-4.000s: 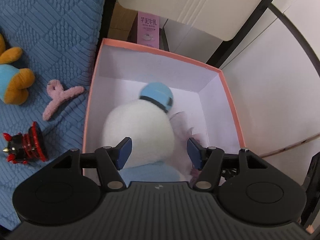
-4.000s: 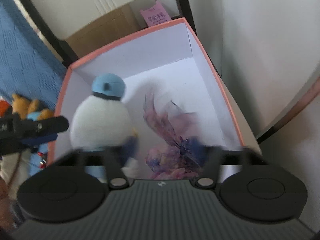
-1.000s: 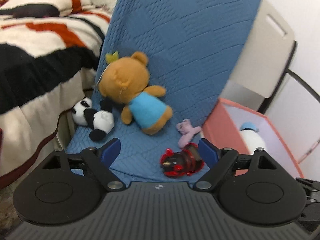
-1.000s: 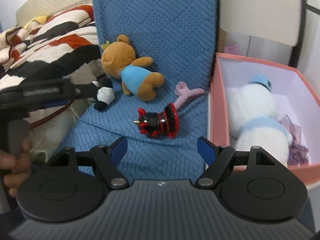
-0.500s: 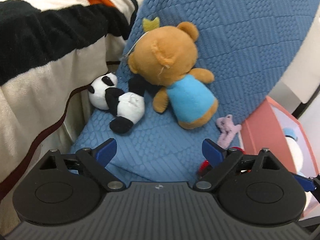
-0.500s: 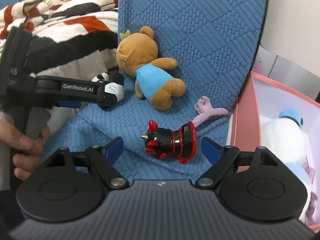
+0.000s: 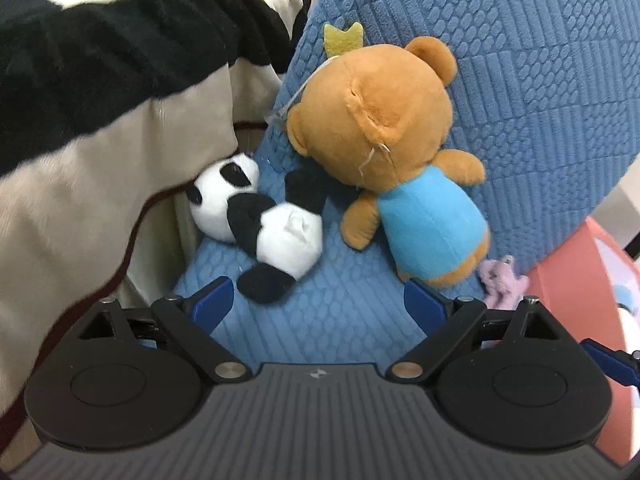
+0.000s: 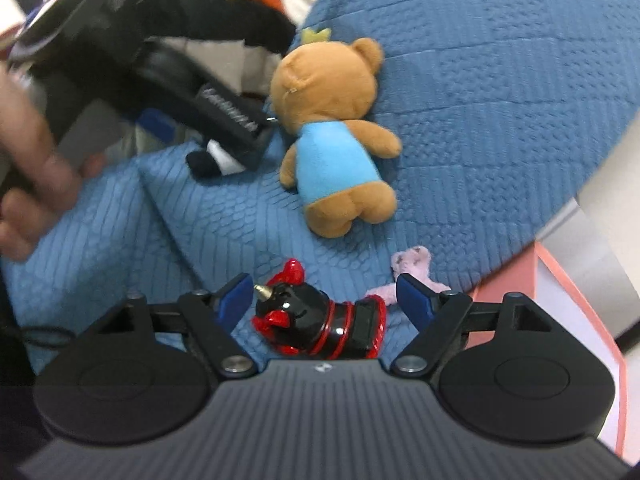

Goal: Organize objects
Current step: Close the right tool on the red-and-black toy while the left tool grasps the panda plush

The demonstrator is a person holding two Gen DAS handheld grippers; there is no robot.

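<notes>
**Two open tools over soft toys on a blue quilted cushion**

The left tool (image 7: 319, 305) has its blue-tipped fingers spread wide and holds nothing. Just beyond its left fingertip lies a small panda plush (image 7: 260, 220), black and white, on its back on the blue cushion (image 7: 540, 60). To the panda's right, touching it, a brown teddy bear (image 7: 400, 152) in a light blue shirt lies face down, its head toward the far side, with a small yellow-green crown tag by its ear. A striped blanket (image 7: 100, 100) in black, cream and orange hangs at the left.

The right tool (image 8: 324, 298) is also wide open and empty. Between its fingers, close to the camera, lies a glossy black and red figurine (image 8: 320, 320) on its side, not gripped. A pink fuzzy toy (image 8: 412, 268) lies just beside the right fingertip. At the near right is the rim of a salmon-pink box (image 8: 576, 300). In this view the left tool partly covers the panda, with the person's hand (image 8: 36, 168) on its handle.
</notes>
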